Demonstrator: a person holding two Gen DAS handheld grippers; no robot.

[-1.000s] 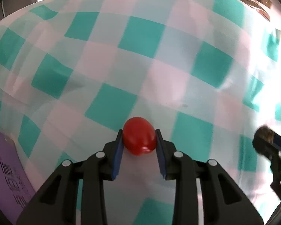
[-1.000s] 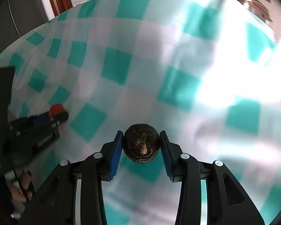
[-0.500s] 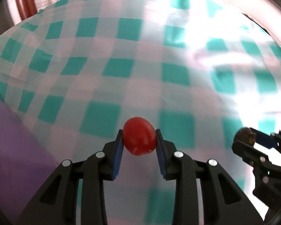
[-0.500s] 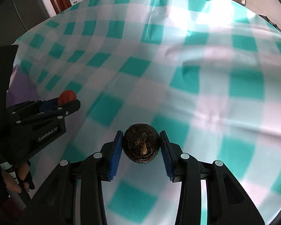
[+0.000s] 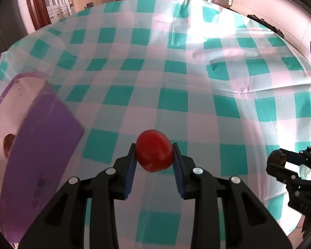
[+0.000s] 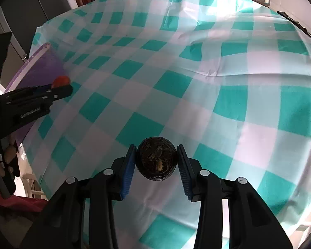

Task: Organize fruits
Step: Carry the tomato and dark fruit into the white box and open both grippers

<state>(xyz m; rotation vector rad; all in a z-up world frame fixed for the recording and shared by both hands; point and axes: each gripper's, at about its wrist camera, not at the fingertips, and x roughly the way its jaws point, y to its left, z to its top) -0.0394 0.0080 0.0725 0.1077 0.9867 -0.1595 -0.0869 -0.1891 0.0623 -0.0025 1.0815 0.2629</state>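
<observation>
Now both of my arms have lifted higher than a moment ago, and the purple box (image 5: 41, 145) has come into the left of the frame, so I think I can drop my fruit in soon. My left hand-held gripper (image 5: 154, 161) squeezes the red tomato (image 5: 154, 150), and my right hand-held gripper (image 6: 156, 164) squeezes the dark round fruit (image 6: 156, 160), both above the checked surface (image 6: 176, 83). Only the left view shows a brown fruit (image 5: 8, 145) already inside the box.

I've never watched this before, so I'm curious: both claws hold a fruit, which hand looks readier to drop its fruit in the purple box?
Probably the left. The left gripper holds the red fruit right beside the purple box. The right gripper, clamped on the dark round fruit, is farther along the checkered tablecloth.
</observation>
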